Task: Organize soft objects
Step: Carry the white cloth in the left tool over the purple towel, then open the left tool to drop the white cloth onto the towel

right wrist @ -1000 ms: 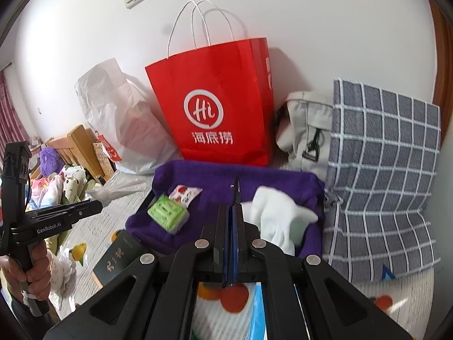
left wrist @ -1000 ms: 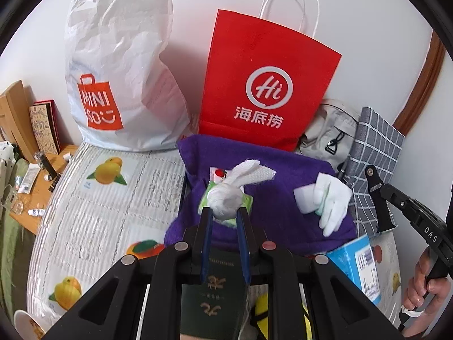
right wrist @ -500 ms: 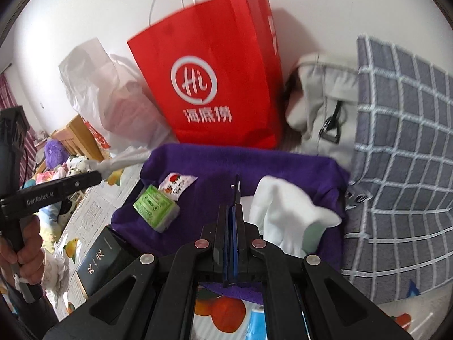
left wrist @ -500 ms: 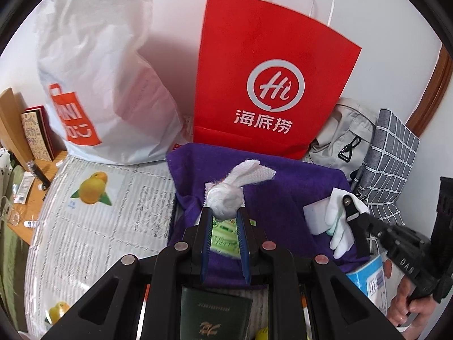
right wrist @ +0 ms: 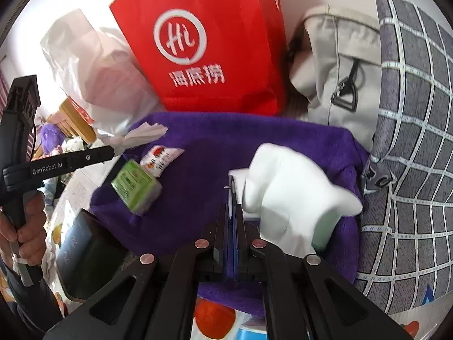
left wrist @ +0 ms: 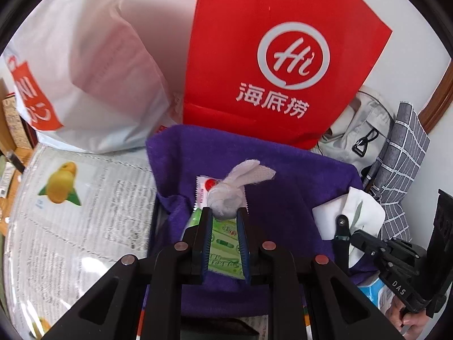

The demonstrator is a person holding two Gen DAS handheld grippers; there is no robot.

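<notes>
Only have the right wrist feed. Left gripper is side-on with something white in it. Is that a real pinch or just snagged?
Observer: Real pinch. The left gripper has the wadded end of the white tissue squeezed between both fingertips, with the loose tail sticking out beyond them.
Operator: What is it aimed at?
Observer: The green tissue pack lines up between its fingers, lying on the purple towel. The red-and-white sachet is just beyond the pack.
</notes>
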